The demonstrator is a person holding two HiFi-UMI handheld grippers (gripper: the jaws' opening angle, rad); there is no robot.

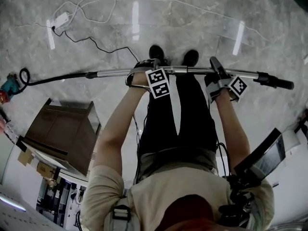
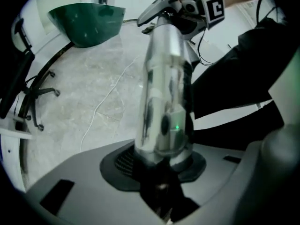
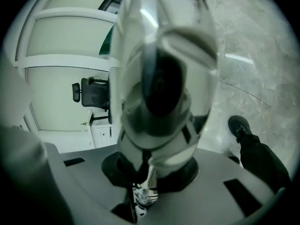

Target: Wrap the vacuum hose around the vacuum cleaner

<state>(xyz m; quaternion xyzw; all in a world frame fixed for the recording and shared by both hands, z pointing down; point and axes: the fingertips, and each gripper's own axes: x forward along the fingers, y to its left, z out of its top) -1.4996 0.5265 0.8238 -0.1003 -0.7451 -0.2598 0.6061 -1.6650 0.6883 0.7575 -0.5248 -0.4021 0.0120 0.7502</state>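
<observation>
In the head view a chrome vacuum wand [image 1: 192, 70] lies level in the air across my front, above the marble floor. Its black handle end [image 1: 276, 82] points right. A black hose [image 1: 48, 79] runs off its left end and curls at the far left. My left gripper [image 1: 142, 71] is shut on the wand left of the middle, and my right gripper [image 1: 217, 76] is shut on it further right. In the left gripper view the chrome tube [image 2: 164, 93] rises from my left gripper [image 2: 161, 161] toward the right gripper [image 2: 180, 3]. The tube [image 3: 164, 69] fills the right gripper view above my right gripper [image 3: 150, 163].
A brown cabinet [image 1: 65, 134] stands at the lower left. A white cable with an adapter [image 1: 61, 19] and a black cord [image 1: 96, 44] trail over the floor ahead. The person's shoes [image 1: 156, 53] stand under the wand. A green chair [image 2: 86, 22] is nearby.
</observation>
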